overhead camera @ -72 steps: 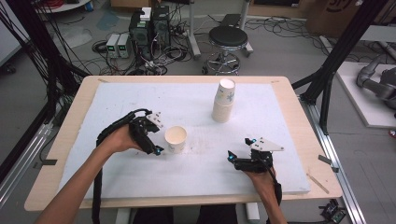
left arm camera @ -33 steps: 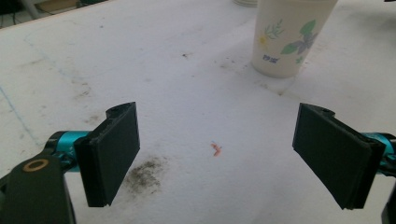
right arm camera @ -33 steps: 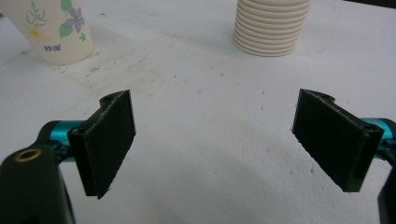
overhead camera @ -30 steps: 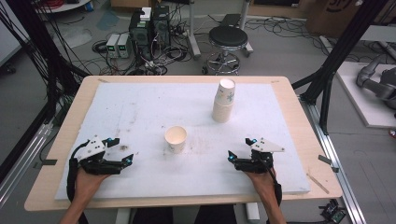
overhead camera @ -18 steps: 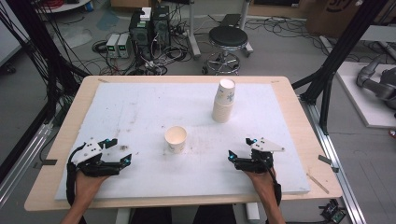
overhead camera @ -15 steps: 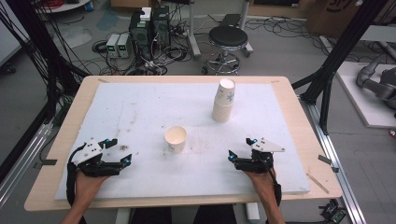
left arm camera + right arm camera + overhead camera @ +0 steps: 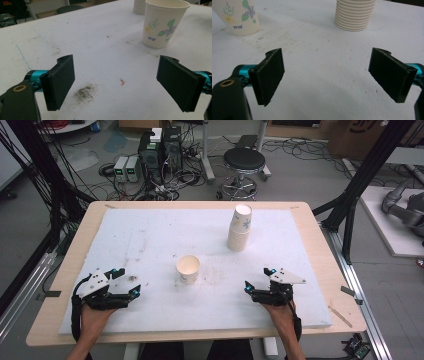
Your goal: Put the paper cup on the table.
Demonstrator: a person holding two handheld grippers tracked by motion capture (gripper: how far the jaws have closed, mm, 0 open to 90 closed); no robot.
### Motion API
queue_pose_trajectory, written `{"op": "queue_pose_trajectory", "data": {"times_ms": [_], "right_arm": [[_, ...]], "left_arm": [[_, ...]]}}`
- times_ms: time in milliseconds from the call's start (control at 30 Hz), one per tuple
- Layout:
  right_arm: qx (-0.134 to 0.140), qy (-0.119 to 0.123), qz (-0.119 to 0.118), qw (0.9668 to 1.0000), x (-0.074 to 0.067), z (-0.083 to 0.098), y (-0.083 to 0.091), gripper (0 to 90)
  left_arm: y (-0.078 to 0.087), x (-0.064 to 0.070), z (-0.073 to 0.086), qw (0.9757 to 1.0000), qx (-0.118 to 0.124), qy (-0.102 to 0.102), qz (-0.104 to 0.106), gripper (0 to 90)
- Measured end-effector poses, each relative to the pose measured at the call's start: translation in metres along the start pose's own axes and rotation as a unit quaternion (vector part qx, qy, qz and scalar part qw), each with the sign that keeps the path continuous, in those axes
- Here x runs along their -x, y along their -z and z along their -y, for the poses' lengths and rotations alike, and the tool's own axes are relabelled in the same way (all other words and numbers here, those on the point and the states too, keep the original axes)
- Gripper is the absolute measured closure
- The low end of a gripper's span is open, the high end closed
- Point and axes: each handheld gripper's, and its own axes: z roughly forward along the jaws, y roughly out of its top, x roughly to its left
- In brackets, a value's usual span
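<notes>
- Single paper cup (image 7: 188,268), upright and mouth up, near the middle of the white sheet (image 7: 150,235) that covers the counter (image 7: 320,245); well apart from both grippers, roughly between them and a little farther from the person.
- Left gripper (image 7: 131,292) low over the near left part of the sheet, pointing toward the cup; cup up and to the right of it in the high view.
- In the left gripper view: flower-printed cup (image 7: 164,23) beyond the tip of the right-hand jaw, outside the gap, touching neither jaw.
- Left jaws spread wide, nothing between them; bare sheet in the gap, with a dark smudge (image 7: 84,91) and a small red speck (image 7: 122,81).
- Right gripper (image 7: 248,289) low over the near right part of the sheet, pointing left; cup up and to the left of it in the high view.
- In the right gripper view: same cup (image 7: 238,15) at upper left, past the left-hand jaw and clear of it; stack of cups (image 7: 354,13) at upper centre, farther off and also clear.
- Right jaws spread wide, holding and touching nothing; plain sheet between them.
- Stack of cups (image 7: 239,228) upright on the far right part of the sheet, well apart from the single cup and from both grippers.
</notes>
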Motion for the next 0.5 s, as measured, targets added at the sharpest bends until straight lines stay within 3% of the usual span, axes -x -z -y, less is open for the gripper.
{"op": "queue_pose_trajectory", "data": {"times_ms": [500], "right_arm": [[0.019, 0.0, -0.008, 0.9998, 0.0007, 0.002, 0.0033, 13.5]], "left_arm": [[0.0007, -0.0011, 0.0002, 1.0, 0.002, 0.005, -0.002, 15.2]]}}
